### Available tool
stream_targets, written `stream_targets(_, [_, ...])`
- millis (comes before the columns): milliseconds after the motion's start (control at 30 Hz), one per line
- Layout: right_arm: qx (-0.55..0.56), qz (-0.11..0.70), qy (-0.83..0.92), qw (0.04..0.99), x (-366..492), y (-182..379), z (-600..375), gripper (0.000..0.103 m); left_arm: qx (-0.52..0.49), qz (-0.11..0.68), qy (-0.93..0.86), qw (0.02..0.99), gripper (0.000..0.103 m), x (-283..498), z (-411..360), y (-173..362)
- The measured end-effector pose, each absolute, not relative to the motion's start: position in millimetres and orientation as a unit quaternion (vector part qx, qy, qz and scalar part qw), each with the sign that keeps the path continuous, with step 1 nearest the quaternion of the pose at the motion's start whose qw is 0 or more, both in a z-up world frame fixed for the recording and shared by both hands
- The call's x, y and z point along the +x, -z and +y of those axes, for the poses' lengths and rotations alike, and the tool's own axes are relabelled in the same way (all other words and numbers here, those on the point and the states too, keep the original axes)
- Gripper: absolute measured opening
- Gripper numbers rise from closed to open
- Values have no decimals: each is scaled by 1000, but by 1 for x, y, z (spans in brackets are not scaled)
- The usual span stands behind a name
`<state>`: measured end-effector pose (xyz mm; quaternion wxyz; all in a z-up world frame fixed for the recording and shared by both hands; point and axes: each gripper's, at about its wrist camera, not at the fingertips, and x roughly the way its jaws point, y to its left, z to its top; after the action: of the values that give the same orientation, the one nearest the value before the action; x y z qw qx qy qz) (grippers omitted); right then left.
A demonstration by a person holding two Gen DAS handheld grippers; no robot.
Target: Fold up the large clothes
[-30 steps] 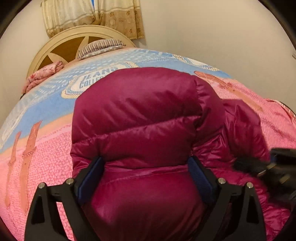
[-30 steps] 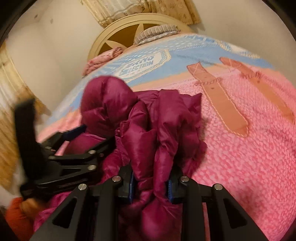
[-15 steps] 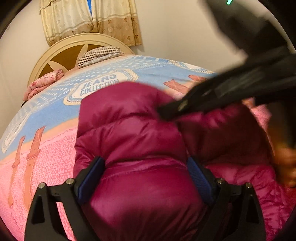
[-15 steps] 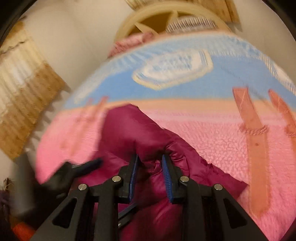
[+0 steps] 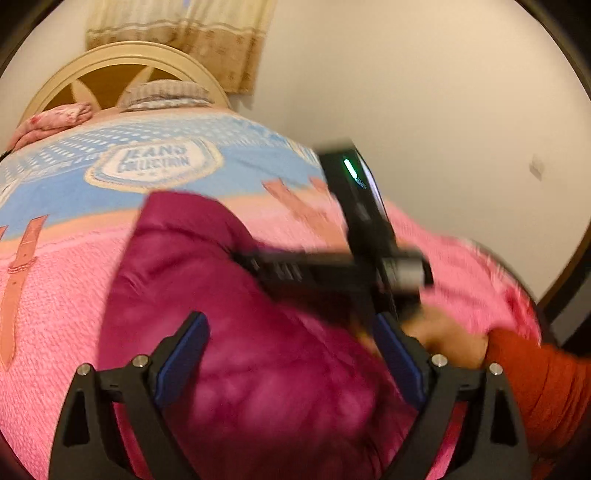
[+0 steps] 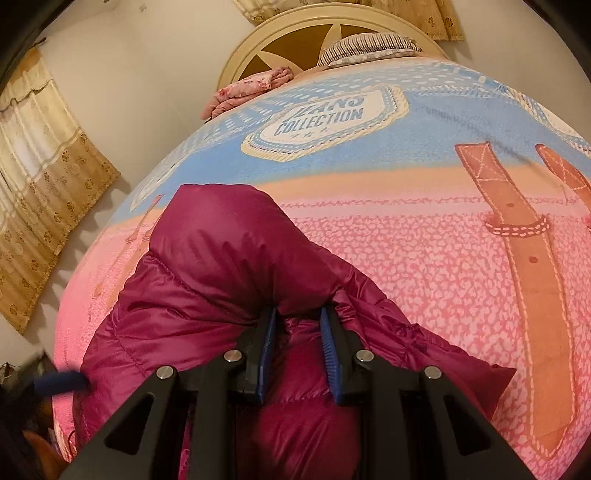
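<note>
On the bed (image 6: 424, 266), our right hand-held gripper (image 6: 295, 347) pinches the maroon puffer jacket (image 6: 221, 273); our left hand-held gripper (image 5: 291, 363) stands wide over it.

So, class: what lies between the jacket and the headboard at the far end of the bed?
Only bedspread, blue then pink, with a "Collection" badge; the right wrist view shows it between jacket and headboard.

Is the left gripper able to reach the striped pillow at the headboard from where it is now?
Probably not. The left gripper stands wide over the maroon jacket at the near end; the striped pillow lies far across the blanket.
</note>
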<state>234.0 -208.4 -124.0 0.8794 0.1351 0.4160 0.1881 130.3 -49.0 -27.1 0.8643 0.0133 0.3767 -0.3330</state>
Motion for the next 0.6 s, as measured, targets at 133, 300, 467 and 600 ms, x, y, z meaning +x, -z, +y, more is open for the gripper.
stream_targets(133, [129,414,-184,882,231,121,-207,24,79,353,301,882,93,106,-57,48])
stream_targets(300, [102,417,-166,888,227,116,-201,24,154,309,276,897,94,95,-66,70])
stream_targets(467, [82,429,-140,889,219,104,-198,27,142,310,281,897,96,103,-60,78])
stream_targets(600, [112,406,-141,896,187,75,-215,27,139,309,280,898,96,107,-57,78])
